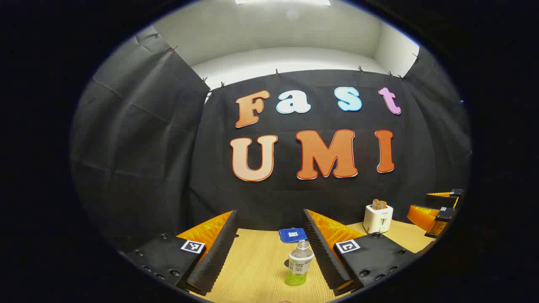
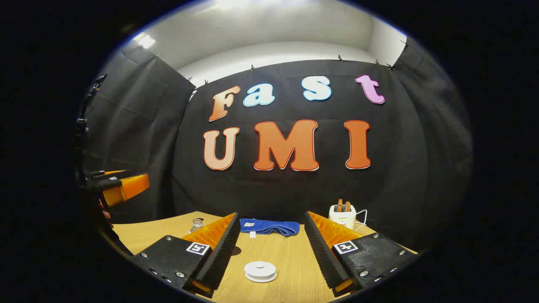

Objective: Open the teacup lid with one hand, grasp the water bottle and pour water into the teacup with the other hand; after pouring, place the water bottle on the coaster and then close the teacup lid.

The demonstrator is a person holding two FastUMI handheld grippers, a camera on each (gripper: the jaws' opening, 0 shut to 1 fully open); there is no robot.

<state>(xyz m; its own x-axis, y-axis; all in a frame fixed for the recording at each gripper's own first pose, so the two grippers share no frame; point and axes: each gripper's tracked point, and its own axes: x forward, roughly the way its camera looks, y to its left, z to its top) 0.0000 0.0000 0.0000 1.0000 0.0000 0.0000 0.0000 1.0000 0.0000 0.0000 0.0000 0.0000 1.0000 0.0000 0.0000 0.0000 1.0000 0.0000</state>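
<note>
In the left gripper view a small clear water bottle (image 1: 300, 263) with green liquid at its bottom stands upright on the wooden table (image 1: 252, 269). It is between the fingers of my open left gripper (image 1: 270, 216), close to the right finger, untouched. In the right gripper view a low white round lid with a small knob (image 2: 260, 270), apparently the teacup's, lies between the fingers of my open right gripper (image 2: 272, 216), touching neither. The bottle's top (image 2: 197, 224) peeks out behind the left finger there. The left gripper (image 2: 122, 185) hangs in the air at the far left.
A blue folded cloth (image 1: 292, 234) (image 2: 269, 227) lies at the back of the table against the black wall. A white toaster (image 1: 378, 216) (image 2: 342, 213) with toast in it stands at the back right. The right gripper (image 1: 433, 206) shows at the far right of the left gripper view.
</note>
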